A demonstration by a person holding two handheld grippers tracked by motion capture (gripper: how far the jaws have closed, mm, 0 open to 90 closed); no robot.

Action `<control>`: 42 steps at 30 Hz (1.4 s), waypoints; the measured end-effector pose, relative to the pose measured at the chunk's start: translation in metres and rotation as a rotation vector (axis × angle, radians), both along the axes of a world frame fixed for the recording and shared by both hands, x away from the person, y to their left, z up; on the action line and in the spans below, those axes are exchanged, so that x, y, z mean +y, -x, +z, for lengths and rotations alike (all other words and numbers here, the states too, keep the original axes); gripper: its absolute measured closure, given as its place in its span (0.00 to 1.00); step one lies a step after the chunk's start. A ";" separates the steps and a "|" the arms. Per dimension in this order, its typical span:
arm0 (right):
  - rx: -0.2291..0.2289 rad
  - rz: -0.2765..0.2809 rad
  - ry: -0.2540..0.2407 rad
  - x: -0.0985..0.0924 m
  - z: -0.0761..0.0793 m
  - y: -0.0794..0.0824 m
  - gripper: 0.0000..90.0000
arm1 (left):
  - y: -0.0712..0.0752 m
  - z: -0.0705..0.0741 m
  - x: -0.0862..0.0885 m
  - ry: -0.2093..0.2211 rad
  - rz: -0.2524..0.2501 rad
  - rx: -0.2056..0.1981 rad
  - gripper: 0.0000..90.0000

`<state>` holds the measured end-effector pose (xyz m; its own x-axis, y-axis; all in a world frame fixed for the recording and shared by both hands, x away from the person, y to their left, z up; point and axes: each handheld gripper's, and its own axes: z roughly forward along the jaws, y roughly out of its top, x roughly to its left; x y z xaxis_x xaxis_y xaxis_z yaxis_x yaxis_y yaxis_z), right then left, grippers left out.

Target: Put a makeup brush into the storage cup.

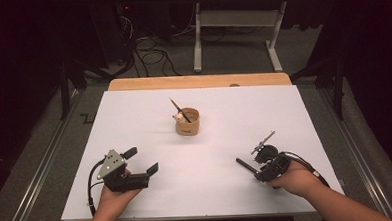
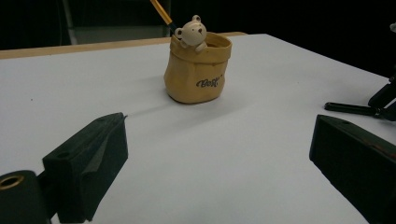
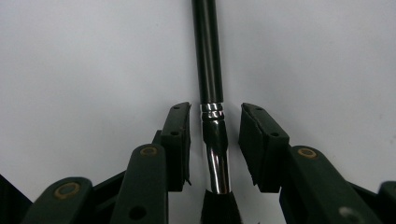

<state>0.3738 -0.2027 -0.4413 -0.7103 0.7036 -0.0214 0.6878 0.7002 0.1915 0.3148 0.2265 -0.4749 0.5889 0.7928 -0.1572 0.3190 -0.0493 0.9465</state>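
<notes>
Brush point(image 3: 208, 70): lies on white table point(image 1: 211, 155) at about 4 o'clock from bear pot point(image 1: 187, 122).
Right gripper point(image 3: 215, 140): jaws narrow, astride the ferrule, small gaps either side.
Left gripper point(image 1: 142, 162): wide, idle.
Tip: centre, then squeeze evenly.

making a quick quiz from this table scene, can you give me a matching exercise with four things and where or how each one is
Things:
1. bear pot
2. pencil
3. brush
4. left gripper

Places or states:
A. lying on the white table, between two black jaws that do not press on it
B. standing at the middle of the table
C. open, with nothing between its jaws
D. leaning inside the pot, one end sticking out of the top

Pairs: 1-B, 2-D, 3-A, 4-C
</notes>
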 end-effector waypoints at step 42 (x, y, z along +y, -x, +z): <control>0.039 0.046 0.055 0.003 -0.002 -0.001 0.82 | 0.000 0.000 0.001 0.005 0.004 -0.002 0.06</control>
